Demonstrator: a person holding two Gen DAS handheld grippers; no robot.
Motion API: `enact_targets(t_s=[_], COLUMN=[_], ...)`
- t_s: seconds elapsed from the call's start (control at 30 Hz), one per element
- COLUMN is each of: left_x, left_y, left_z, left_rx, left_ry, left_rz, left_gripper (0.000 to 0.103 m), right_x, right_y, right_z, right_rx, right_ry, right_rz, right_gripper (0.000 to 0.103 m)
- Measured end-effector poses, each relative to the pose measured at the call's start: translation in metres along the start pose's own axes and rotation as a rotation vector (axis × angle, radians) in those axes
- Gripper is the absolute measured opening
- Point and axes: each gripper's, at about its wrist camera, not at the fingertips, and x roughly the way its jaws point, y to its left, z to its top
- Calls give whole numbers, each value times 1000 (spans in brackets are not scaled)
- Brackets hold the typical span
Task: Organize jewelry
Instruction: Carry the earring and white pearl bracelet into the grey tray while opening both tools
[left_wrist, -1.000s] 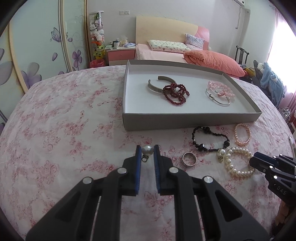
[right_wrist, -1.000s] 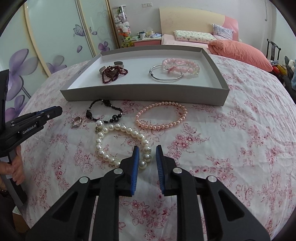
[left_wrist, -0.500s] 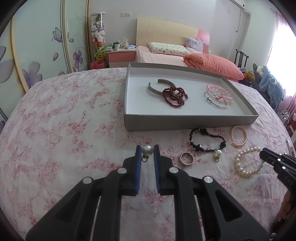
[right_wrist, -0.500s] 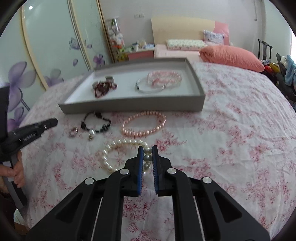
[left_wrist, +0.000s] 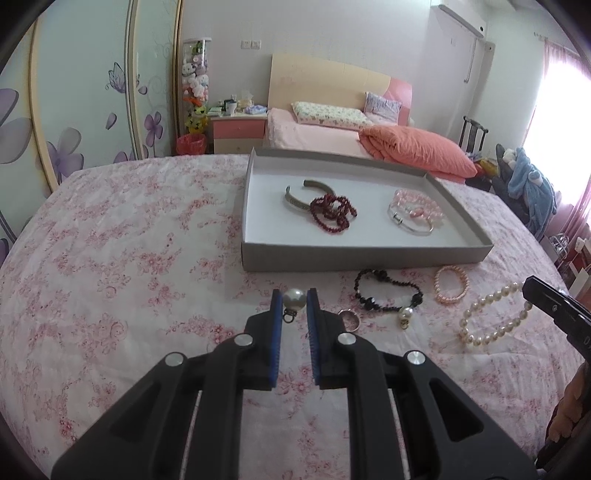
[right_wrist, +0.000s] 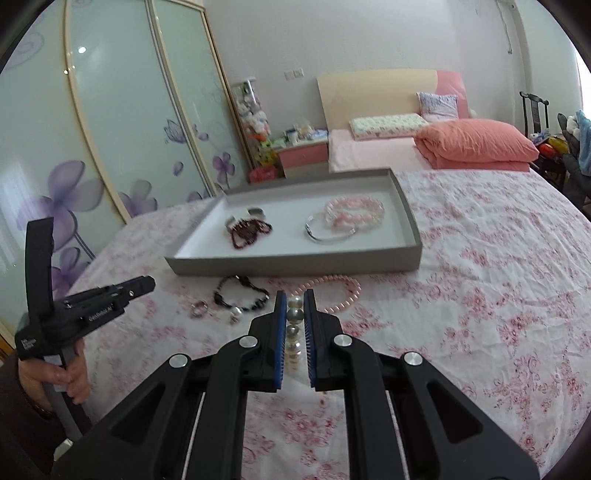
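The left gripper (left_wrist: 294, 300) is clenched on a single pearl earring (left_wrist: 293, 298), the pearl pinched between the blue pads (left_wrist: 275, 306) with its small metal loop hanging below. It is held above the floral bedspread (left_wrist: 110, 266), just in front of the near wall of the grey tray (left_wrist: 362, 254).

The right gripper (right_wrist: 294, 306) is clenched on the white pearl bracelet (right_wrist: 294, 314). In the right wrist view only a short column of pearls shows between its pads, and the rest of the strand is hidden. The left wrist view supplies that: the bracelet (left_wrist: 495, 317) hangs as a loop from the right gripper's tip (left_wrist: 532, 291), right of the tray's near right corner, its lower end by the bedspread.

Inside the tray, both views show a grey cuff bangle (left_wrist: 295, 199) with a dark red bead strand (left_wrist: 332, 214) touching it, and to their right a pink bead bracelet (left_wrist: 417, 206) lying against a silver bangle (left_wrist: 410, 225).

In front of the tray's near wall lie a black bead bracelet (left_wrist: 388, 291) with a second pearl earring (left_wrist: 405, 316) at its end, a silver ring (left_wrist: 351, 319) to its left and a pink pearl bracelet (left_wrist: 451, 288) to its right.

Only the right wrist view shows the person's hand (right_wrist: 62, 373) gripping the left gripper's handle, left of the tray.
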Motion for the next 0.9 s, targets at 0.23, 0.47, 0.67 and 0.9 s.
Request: enact_targets(t_s=[0.23,0.47,0.67,0.9], left_x=[-20,-39,-54,-69], left_y=[-9,-22,-32,-38], left_z=[2,2,3,6], left_rx=[7,37,68,79], left_ry=[-72,-153,-220,-285], left_rz=[-14,-1,14,28], left_gripper=[14,14,14,14], right_x=[-6,-13,-22,-32], right_y=[6,12,19,29], right_z=[5,9,15,21], right_rx=[-1,-13,-34,-49], right_ry=[-36,-78,-130,-191], right_rz=[13,16,16,23], right_gripper=[10,10,10,10])
